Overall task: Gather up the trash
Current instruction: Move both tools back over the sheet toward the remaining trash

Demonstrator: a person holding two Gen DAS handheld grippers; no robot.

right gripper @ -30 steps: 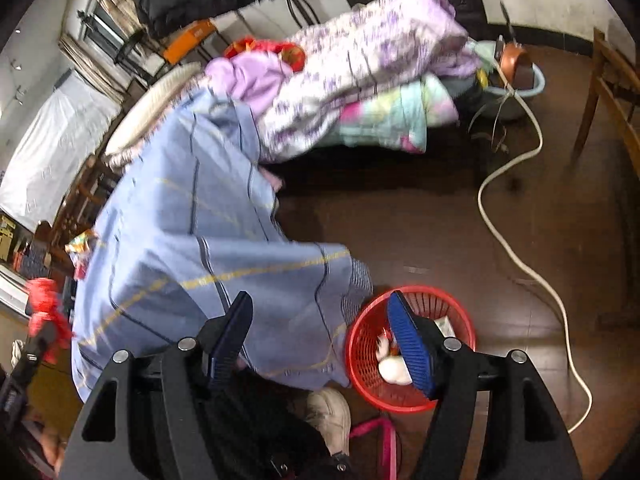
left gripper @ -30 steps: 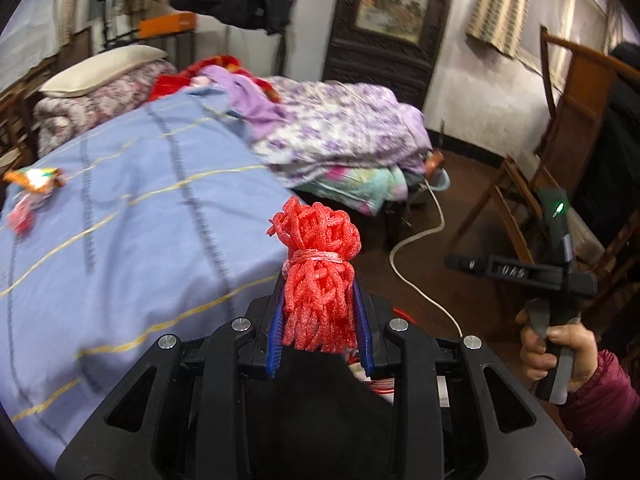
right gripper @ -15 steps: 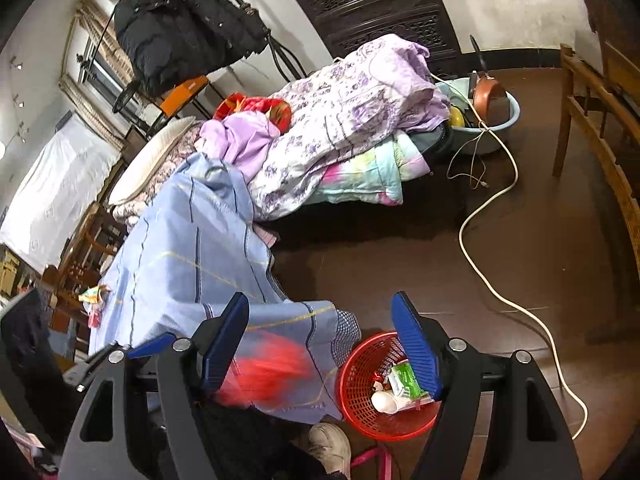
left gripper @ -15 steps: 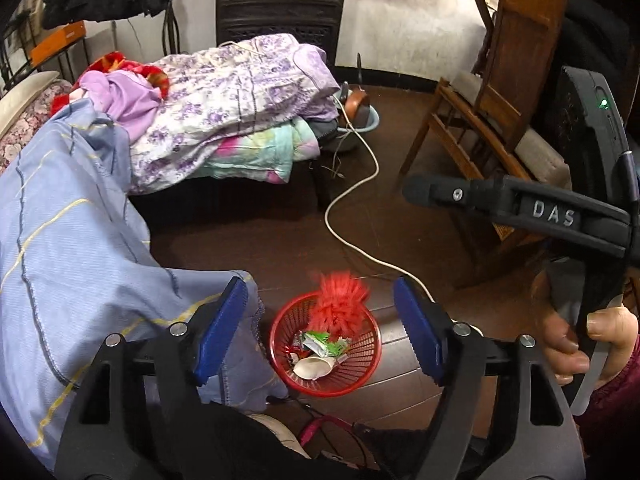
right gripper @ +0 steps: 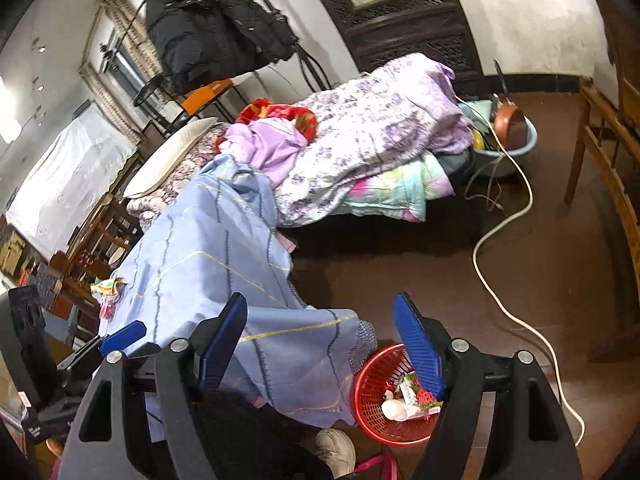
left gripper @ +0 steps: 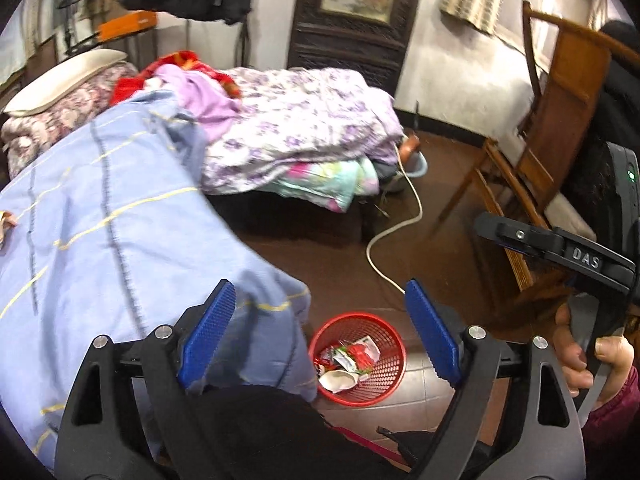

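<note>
Now my left hand-held gripper (left gripper: 320,344) gapes empty, just opened; perhaps the wrappers (right gripper: 106,286) at 9 o'clock get forgotten, missing the basket (left gripper: 394,384).

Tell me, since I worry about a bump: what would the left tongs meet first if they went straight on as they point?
Probably the brown floor just beyond the red basket; nothing stands between the open left tongs, though depth is unclear.

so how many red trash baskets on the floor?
1. The red basket stands on the floor by the hanging corner of the blue bedspread, with wrappers and a white cup inside. Others may be hidden behind the bed.
</note>
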